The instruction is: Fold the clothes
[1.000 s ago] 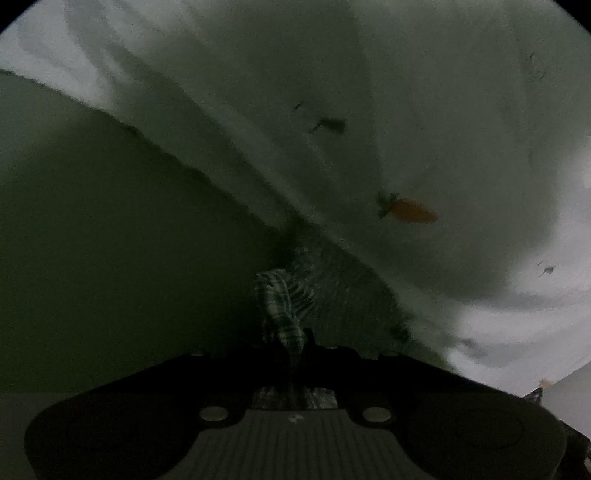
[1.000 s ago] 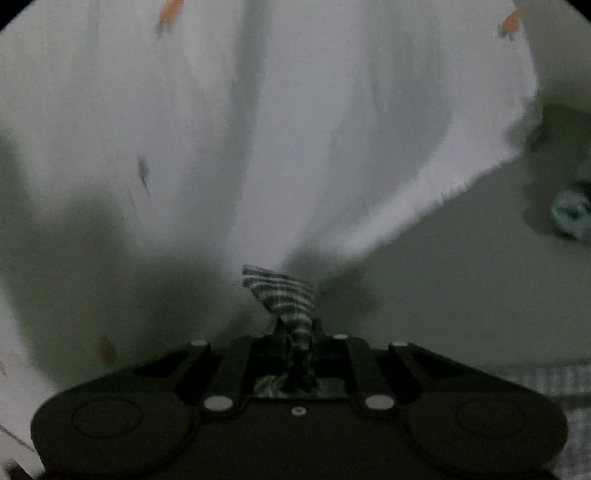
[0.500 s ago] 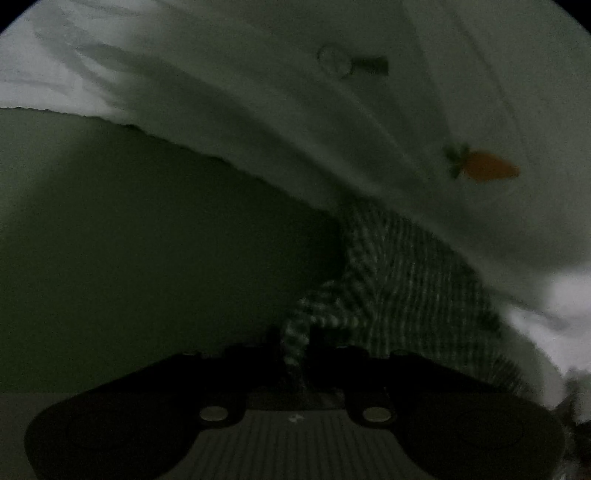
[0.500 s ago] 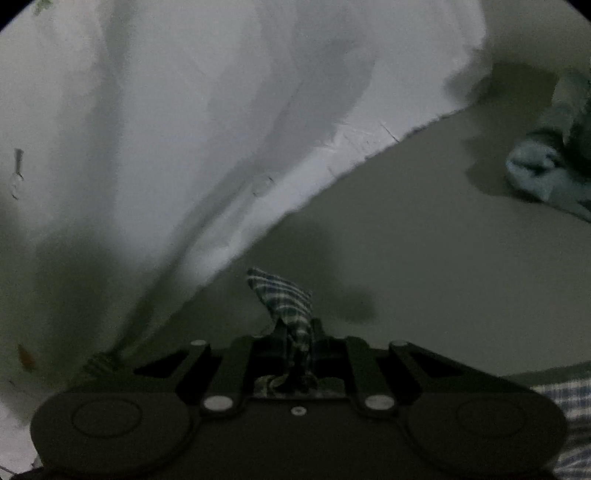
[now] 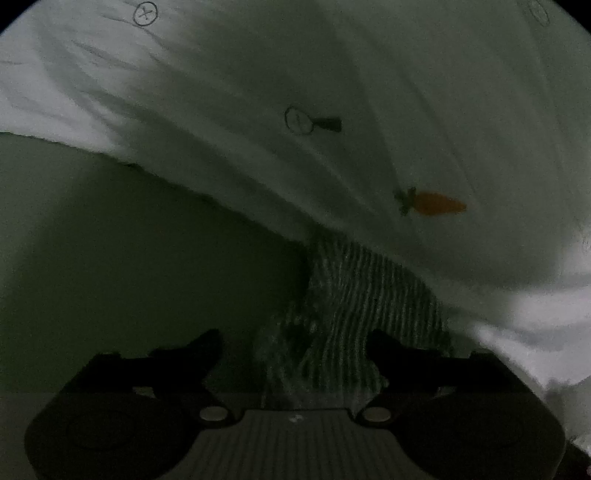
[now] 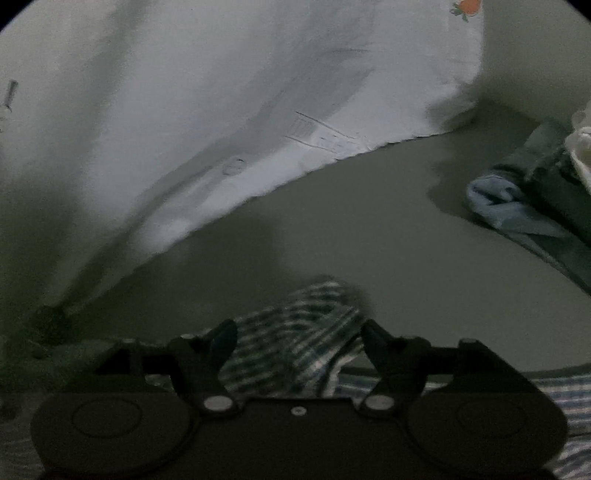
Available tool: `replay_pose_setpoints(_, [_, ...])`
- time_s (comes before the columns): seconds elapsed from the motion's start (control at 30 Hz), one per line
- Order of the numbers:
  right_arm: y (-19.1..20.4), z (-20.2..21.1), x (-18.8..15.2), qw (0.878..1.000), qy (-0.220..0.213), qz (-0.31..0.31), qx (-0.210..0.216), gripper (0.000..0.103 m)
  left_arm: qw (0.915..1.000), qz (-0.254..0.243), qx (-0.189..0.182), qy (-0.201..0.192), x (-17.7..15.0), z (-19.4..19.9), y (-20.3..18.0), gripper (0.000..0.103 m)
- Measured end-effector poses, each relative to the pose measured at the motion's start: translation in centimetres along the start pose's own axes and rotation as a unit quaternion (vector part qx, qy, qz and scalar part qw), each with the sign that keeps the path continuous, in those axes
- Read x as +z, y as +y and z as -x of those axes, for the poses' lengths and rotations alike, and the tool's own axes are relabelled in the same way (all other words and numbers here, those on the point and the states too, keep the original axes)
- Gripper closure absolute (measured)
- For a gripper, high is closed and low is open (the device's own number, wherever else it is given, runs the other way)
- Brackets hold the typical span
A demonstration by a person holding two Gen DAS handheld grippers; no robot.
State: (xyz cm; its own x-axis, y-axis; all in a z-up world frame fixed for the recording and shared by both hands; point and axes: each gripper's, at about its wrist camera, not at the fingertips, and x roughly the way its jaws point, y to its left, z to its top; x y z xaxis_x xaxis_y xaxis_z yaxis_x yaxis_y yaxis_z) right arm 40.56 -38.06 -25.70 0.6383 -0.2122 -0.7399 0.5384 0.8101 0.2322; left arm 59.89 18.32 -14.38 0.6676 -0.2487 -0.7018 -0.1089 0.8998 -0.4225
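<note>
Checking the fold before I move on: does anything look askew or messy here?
Yes. The checked garment lies bunched, not flat, between the open right tool fingers. More clothes sit crumpled at the right.

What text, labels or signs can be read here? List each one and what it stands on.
No readable words or numbers anywhere.
"X" inside a drawn circle: a printed sign on the white printed cotton sheet, at.
Other prints on it, an orange carrot and a magnifying glass, carry no text.
Faint line drawing on the sheet: too blurred to read.
</note>
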Motion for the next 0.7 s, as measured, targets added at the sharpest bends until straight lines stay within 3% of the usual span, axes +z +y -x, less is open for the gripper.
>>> replay_pose_setpoints(0.07, [-0.6, -0.5, 0.0, 1.000, 0.010, -0.014, -0.009, 0.028, 0.9998, -0.006, 0.013, 0.016, -1.2, 1.0, -0.3, 0.013])
replay_pose_setpoints(0.13, [-1.3, -0.9, -0.2, 0.999, 0.015, -0.042, 0.002, 0.035, 0.9989, -0.018, 0.013, 0.041, -2.8, 2.0, -0.5, 0.012])
replay_pose_setpoints(0.2, [-2.4, -1.1, -0.6, 0.996, 0.015, -0.082, 0.036, 0.077, 0.9973, -0.031, 0.015, 0.064, -4.5, 2.9, -0.7, 0.012])
replay_pose_setpoints(0.27, [-3.6, -0.7, -1.1, 0.987, 0.012, -0.144, 0.068, 0.090, 0.9957, -0.038, 0.027, 0.080, -6.3, 3.9, -0.7, 0.012])
replay_pose_setpoints(0.43, [-5.3, 2.0, -2.5, 0.950, -0.029, -0.243, 0.193, 0.093, 0.9935, -0.016, 0.037, 0.106, -9.9, 7.2, 0.1, 0.012])
replay_pose_setpoints(0.7, [-3.1, 7.3, -5.1, 0.893, -0.021, -0.235, 0.383, 0.093, 0.9898, 0.028, 0.039, 0.135, -14.9, 11.4, 1.0, 0.012])
